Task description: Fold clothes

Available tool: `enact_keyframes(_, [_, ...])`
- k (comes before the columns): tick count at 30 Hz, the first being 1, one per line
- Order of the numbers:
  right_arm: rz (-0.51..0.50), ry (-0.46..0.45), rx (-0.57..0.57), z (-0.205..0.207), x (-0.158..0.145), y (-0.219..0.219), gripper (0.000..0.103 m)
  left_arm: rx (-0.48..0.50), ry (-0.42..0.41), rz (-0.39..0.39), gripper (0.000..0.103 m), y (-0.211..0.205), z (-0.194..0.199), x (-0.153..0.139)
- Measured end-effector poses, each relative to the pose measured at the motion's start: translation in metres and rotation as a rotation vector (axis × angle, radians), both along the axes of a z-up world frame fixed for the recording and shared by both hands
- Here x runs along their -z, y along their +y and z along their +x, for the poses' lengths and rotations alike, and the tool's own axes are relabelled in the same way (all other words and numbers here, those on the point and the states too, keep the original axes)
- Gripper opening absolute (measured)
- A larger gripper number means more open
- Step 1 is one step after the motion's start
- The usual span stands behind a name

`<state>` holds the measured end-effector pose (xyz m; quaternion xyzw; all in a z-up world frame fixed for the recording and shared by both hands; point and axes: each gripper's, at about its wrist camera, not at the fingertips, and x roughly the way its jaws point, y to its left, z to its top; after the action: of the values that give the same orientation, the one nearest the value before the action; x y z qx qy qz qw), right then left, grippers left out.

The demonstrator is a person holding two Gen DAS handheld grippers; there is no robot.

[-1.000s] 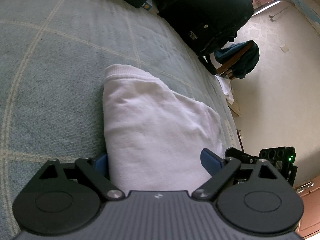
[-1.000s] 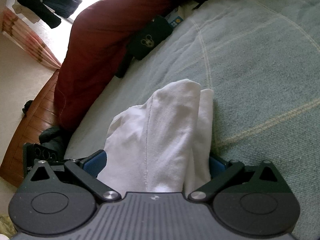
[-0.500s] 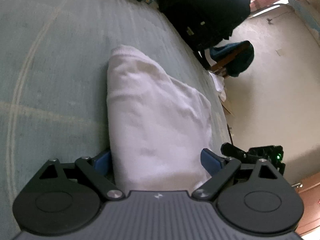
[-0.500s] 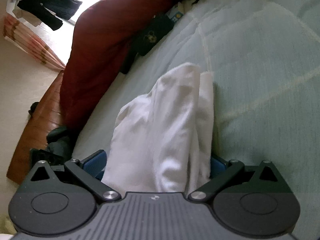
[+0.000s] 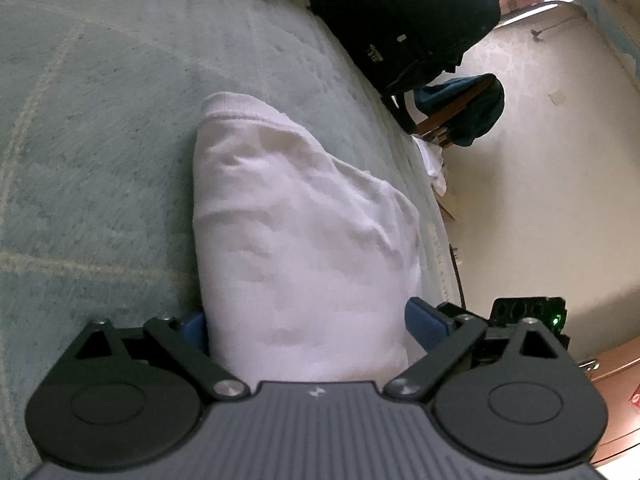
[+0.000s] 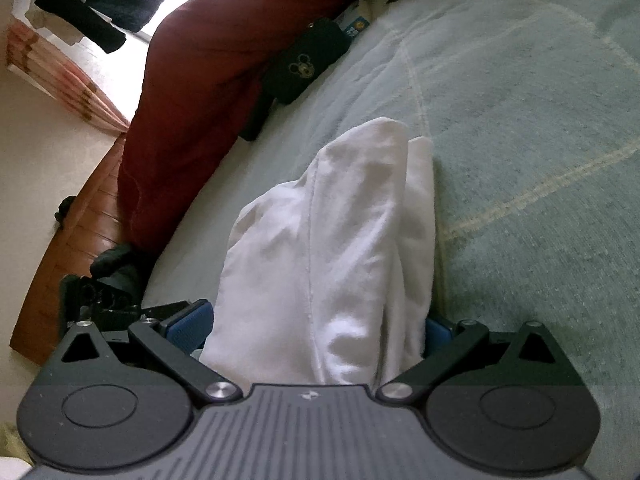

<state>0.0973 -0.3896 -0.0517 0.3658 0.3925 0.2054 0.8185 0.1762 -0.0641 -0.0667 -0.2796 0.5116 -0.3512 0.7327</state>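
A folded white garment [image 5: 304,240] lies on the grey-green bedspread [image 5: 100,140], ribbed edge at its far end. My left gripper [image 5: 306,320] stands open and wide. The garment's near end fills the gap between the blue pads [image 5: 420,320] and touches both. In the right wrist view the same white garment [image 6: 340,248] shows a seam and loose layers. My right gripper [image 6: 316,328] is also open and wide, with the cloth bunched between its blue pads [image 6: 188,324]. Each gripper sits at one end of the bundle. The other gripper [image 5: 528,312] shows at the bed's edge.
A person in dark red trousers [image 6: 208,80] stands at the bedside. A black pouch [image 6: 304,64] with a mouse print lies on the bed near them. A black bag [image 5: 400,12] and a chair draped in dark cloth [image 5: 460,108] stand beyond the bed's far edge [image 5: 432,216].
Both views have tilted and shifted over the bedspread, which is blurred. The garment keeps its place between each pair of fingers. Neither gripper's opening has changed.
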Motion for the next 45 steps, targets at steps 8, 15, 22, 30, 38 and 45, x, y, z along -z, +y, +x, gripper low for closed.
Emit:
enact_keyframes(8, [0.043, 0.000, -0.001, 0.007, 0.006, -0.007, 0.103, -0.021, 0.016, -0.028, 0.095, -0.002, 0.008, 0.002])
enact_keyframes(15, [0.040, -0.022, -0.033, -0.002, 0.008, -0.007, 0.103, -0.005, 0.038, -0.067, 0.096, -0.001, 0.000, 0.003])
enact_keyframes(22, [0.087, -0.009, -0.035, 0.001, 0.008, -0.012, 0.103, 0.004, 0.019, -0.052, 0.100, -0.012, -0.007, -0.001])
enact_keyframes(30, [0.104, -0.014, -0.025, 0.003, 0.003, -0.008, 0.103, -0.025, 0.068, -0.095, 0.100, -0.017, 0.003, -0.009])
enact_keyframes(38, [0.060, -0.057, -0.037, -0.005, -0.011, 0.004, 0.103, -0.023, 0.053, -0.138, 0.099, -0.013, -0.002, -0.019])
enact_keyframes(45, [0.056, -0.082, -0.054, -0.008, -0.027, 0.011, 0.103, -0.003, 0.017, -0.143, 0.099, -0.015, -0.002, -0.038])
